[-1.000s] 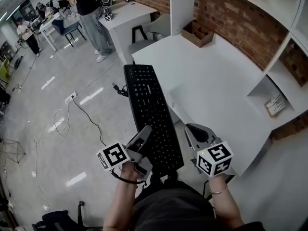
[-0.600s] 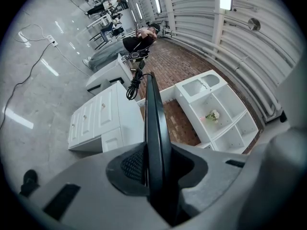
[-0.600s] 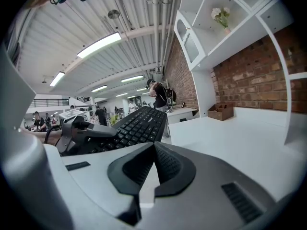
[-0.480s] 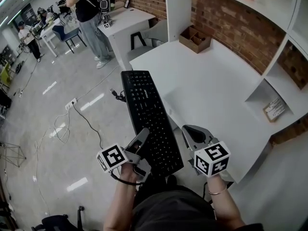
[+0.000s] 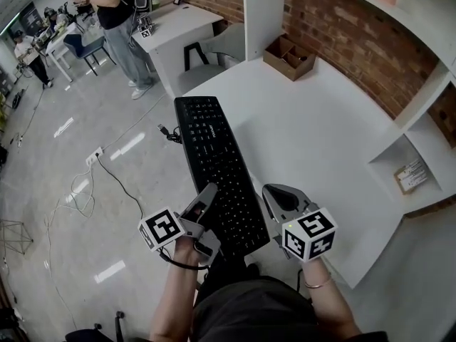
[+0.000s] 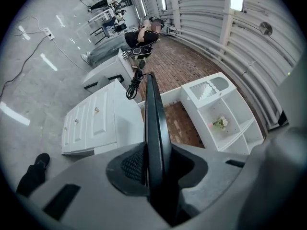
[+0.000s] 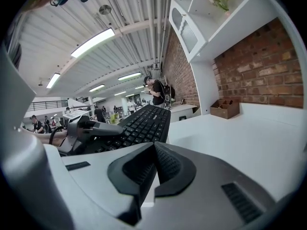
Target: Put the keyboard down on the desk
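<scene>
Item: keyboard, black, full-size, with its cable trailing from the far end.
Location: held up along the near edge of the white tabletop, partly over it and apparently not resting flat.
Left tongs: clamped on the keyboard's near left edge.
Right tongs: pressed together, holding nothing, just beside the keyboard.
Status, as judged: at the tabletop but not set down; lowering and release outstanding.

We see an open cardboard box against the brick wall, a printed card lying in a low compartment of the white shelving, to our left a standing person beside a further white table, loose cables across the glossy floor
</scene>
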`<state>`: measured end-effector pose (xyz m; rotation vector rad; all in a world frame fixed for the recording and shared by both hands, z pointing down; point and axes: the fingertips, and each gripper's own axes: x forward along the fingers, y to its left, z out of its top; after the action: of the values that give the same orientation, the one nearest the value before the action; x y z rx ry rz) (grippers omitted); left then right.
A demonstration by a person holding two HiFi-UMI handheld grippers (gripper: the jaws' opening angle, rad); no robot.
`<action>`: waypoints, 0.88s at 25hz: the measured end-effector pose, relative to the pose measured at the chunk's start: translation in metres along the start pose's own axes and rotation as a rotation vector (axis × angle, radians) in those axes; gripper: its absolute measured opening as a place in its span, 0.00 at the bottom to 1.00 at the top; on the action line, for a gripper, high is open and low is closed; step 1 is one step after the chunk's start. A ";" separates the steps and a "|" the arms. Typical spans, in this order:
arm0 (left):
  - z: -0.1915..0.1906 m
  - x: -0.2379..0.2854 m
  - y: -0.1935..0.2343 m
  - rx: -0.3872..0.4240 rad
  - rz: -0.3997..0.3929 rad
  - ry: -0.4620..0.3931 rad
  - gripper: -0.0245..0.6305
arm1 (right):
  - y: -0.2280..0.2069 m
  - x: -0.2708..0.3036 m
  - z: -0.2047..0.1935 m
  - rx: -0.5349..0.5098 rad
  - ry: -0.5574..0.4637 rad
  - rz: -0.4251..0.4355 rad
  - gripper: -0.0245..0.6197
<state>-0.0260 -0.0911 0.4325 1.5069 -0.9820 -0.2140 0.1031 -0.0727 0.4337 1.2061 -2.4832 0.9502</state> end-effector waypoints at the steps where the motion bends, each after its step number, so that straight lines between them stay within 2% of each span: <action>1: 0.002 0.000 0.001 -0.005 -0.004 0.005 0.20 | 0.003 0.002 0.001 0.000 0.003 -0.002 0.05; 11: 0.011 0.006 0.013 -0.056 -0.056 0.048 0.20 | 0.015 0.025 0.000 -0.005 0.037 -0.040 0.05; 15: 0.008 0.001 0.008 -0.086 -0.068 0.082 0.20 | 0.022 0.014 -0.002 0.015 0.079 -0.083 0.05; 22: 0.012 0.002 0.014 -0.121 -0.109 0.082 0.20 | 0.033 0.014 -0.004 -0.005 0.102 -0.136 0.05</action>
<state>-0.0391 -0.0995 0.4427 1.4475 -0.8085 -0.2822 0.0685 -0.0645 0.4281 1.2735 -2.2920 0.9446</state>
